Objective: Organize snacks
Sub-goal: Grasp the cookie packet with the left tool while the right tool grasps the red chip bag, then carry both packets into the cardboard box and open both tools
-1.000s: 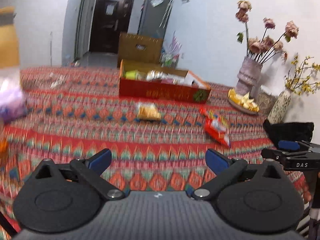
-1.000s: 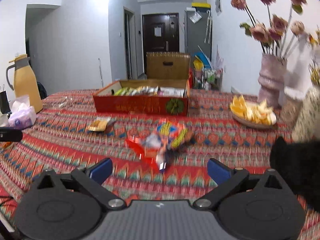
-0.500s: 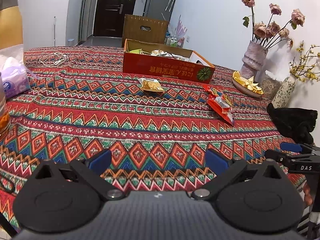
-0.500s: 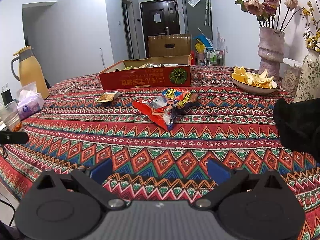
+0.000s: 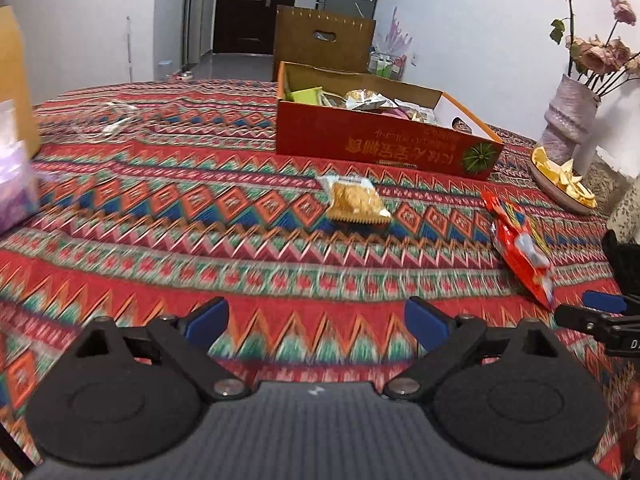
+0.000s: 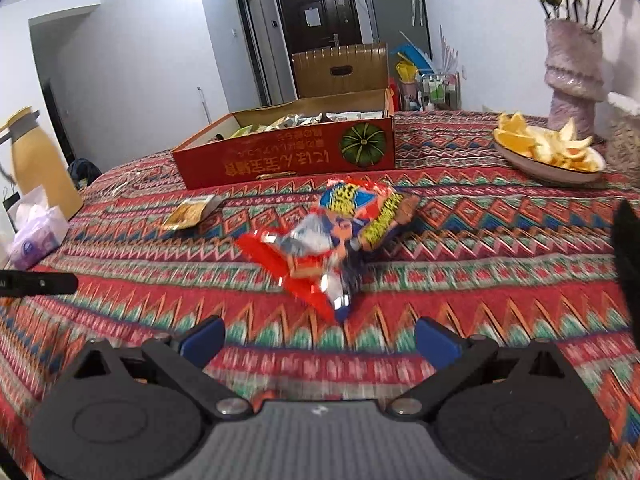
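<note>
**Red box part-filled, two packets still out on the cloth**

Red cardboard box already holds several wrapped snacks, so the sorting looks partly done. Two items remain on the patterned tablecloth: a small yellow packet just in front of the box and a red chip bag nearer the table edge. The left gripper is spread, its jaws having just been closing slightly with nothing between them. The right gripper is spread wide and empty, near the chip bag without touching it.
</note>
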{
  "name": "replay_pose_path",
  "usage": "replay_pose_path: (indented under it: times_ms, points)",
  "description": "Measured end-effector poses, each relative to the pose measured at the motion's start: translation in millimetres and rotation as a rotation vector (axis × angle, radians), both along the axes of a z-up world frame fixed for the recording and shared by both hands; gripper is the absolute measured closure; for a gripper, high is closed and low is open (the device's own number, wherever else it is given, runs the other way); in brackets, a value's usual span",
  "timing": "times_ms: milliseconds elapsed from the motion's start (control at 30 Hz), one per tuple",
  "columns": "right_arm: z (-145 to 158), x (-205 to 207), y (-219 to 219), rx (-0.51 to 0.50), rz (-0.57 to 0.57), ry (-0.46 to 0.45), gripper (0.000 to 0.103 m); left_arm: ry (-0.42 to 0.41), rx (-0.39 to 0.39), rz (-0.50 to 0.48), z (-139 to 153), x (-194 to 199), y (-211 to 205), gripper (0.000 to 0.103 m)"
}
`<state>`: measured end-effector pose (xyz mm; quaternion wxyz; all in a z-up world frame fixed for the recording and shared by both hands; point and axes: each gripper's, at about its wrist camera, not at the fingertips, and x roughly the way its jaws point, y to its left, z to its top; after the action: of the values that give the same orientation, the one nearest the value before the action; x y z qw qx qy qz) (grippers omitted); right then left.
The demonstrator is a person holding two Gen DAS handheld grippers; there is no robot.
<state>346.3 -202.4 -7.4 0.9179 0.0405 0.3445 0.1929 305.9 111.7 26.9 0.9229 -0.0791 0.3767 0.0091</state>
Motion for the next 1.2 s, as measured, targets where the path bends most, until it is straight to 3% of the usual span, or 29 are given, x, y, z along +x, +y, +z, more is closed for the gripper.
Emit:
replay_pose_path:
  times_ms: [267,433,567,767,867,933,1067,1200]
  points:
    - [-11.8,77.5,19.4,0.044,0.022,0.042,0.002,0.022,0.044,-0.109,-17.5,82.9,-23.6,0.012]
    - [-14.6,103.9,41.7,-0.055,0.03,-0.021,0.003,0.037,0.087,-0.122,-34.7,123.1,-34.6,0.025]
    - [-12.3,121.5,44.0,-0.047,0.013,-0.031,0.002,-0.003,0.112,-0.099,-38.9,136.3,-38.9,0.033]
    - [-6.2,145.4,29.6,0.099,-0.051,0.026,0.002,-0.047,0.12,-0.085,-39.8,142.6,-42.9,0.056]
    - [-8.9,152.8,40.6,0.005,-0.088,-0.008,0.003,-0.057,0.124,-0.098,-40.5,142.4,-43.3,0.061]
    - [-13.8,151.8,48.5,-0.062,-0.081,-0.026,0.008,-0.057,0.124,-0.105,-39.8,141.2,-42.8,0.062]
    - [-20.7,142.4,60.3,-0.186,-0.029,-0.061,0.034,-0.041,0.102,-0.106,-35.5,134.2,-40.5,0.062]
    - [-14.1,124.8,58.7,-0.198,-0.004,-0.07,0.049,-0.073,0.073,-0.091,-19.1,108.3,-37.5,0.062]
